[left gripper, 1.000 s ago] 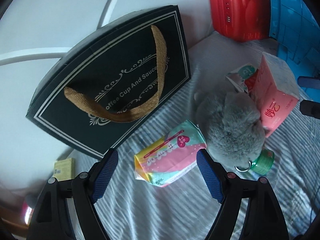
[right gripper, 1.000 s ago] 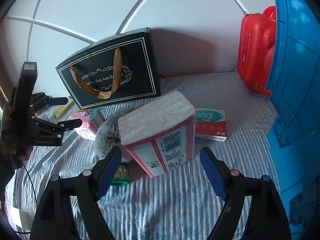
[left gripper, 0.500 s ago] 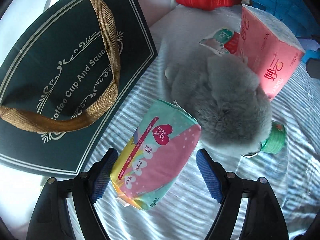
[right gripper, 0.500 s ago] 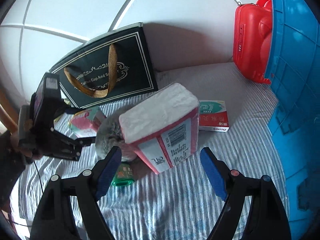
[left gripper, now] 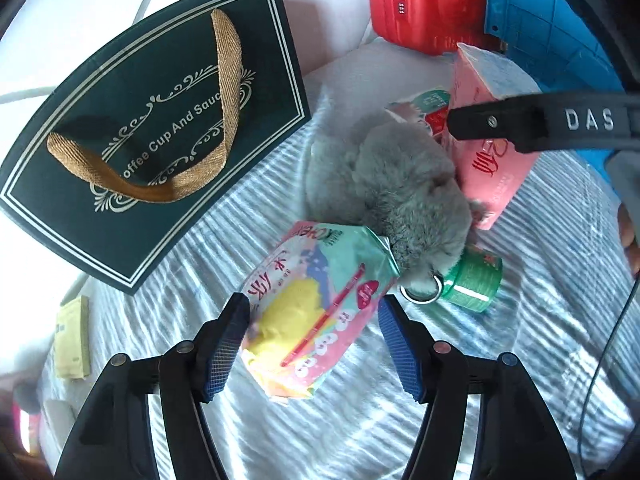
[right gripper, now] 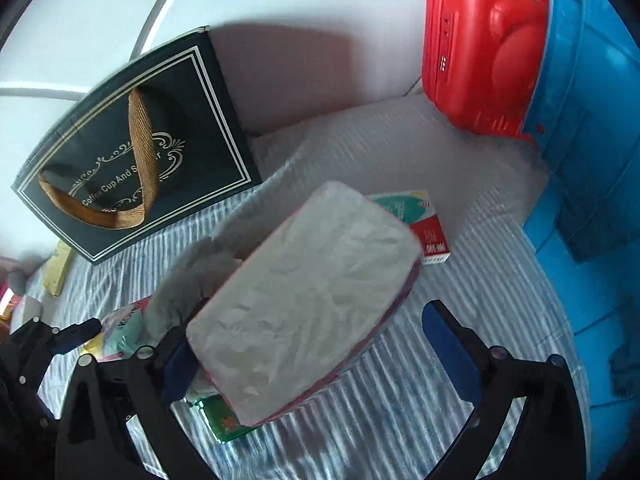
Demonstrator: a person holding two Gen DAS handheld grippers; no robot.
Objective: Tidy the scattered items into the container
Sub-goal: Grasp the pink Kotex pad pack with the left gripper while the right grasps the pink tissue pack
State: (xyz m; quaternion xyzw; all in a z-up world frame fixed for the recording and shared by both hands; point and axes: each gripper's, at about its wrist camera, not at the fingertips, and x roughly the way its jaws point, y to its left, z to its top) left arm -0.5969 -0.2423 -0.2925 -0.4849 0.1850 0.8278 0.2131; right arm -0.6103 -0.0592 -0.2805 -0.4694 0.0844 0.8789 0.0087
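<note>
Now the left tool [left gripper: 314,334] is narrowing around the pastel packet [left gripper: 316,312] on the striped bed sheet [left gripper: 400,432]; one pad is touching, the other just clear. The right tool [right gripper: 310,364] is spreading wide, straddling the pink tissue pack [right gripper: 304,304]. Neither is gripped yet; both pickups look imminent, toward the blue bin [right gripper: 592,160].

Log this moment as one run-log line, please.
left claw: just closing around pastel pack, not yet gripped | right claw: just opened wider, straddling tissue pack, no grip
</note>
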